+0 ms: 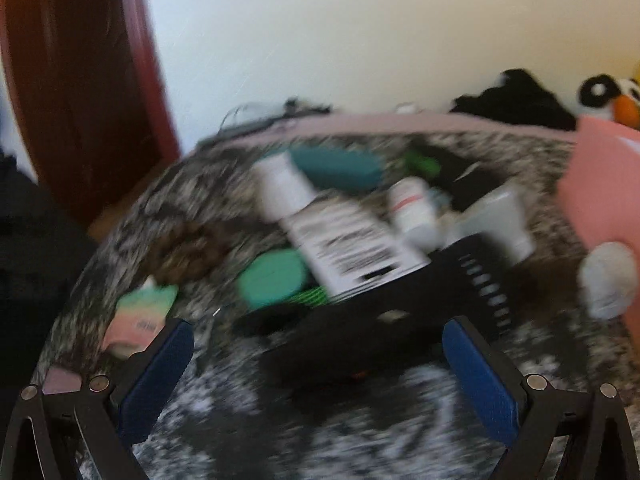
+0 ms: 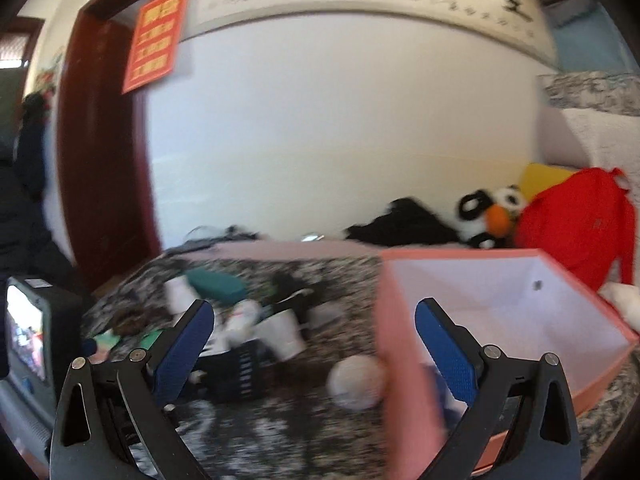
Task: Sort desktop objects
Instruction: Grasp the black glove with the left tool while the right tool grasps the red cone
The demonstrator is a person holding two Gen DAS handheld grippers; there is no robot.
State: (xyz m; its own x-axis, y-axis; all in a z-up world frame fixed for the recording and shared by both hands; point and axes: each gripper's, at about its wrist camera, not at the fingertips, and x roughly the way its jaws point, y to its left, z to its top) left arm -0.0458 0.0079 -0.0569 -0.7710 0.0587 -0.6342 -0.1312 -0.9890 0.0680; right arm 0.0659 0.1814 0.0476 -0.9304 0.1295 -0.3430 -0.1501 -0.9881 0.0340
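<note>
A jumble of small objects lies on the black-and-white patterned table (image 1: 360, 432), all blurred. It includes a white barcoded box (image 1: 352, 248), a teal case (image 1: 336, 168), a green round piece (image 1: 272, 276), a white tube (image 1: 500, 216) and a black slotted item (image 1: 440, 292). My left gripper (image 1: 318, 328) stands open just short of the black item, holding nothing. A pink open box (image 2: 400, 340) stands at the right with a white ball (image 2: 356, 380) against its wall. My right gripper (image 2: 314, 308) is open and empty, its right finger in front of the box's near corner.
A plush penguin (image 2: 488, 216), a red garment (image 2: 576, 224) and black cloth (image 2: 404, 220) lie behind the table by the white wall. A dark red door (image 2: 100, 160) is at the left. A small lit screen (image 2: 28, 332) sits at the left edge.
</note>
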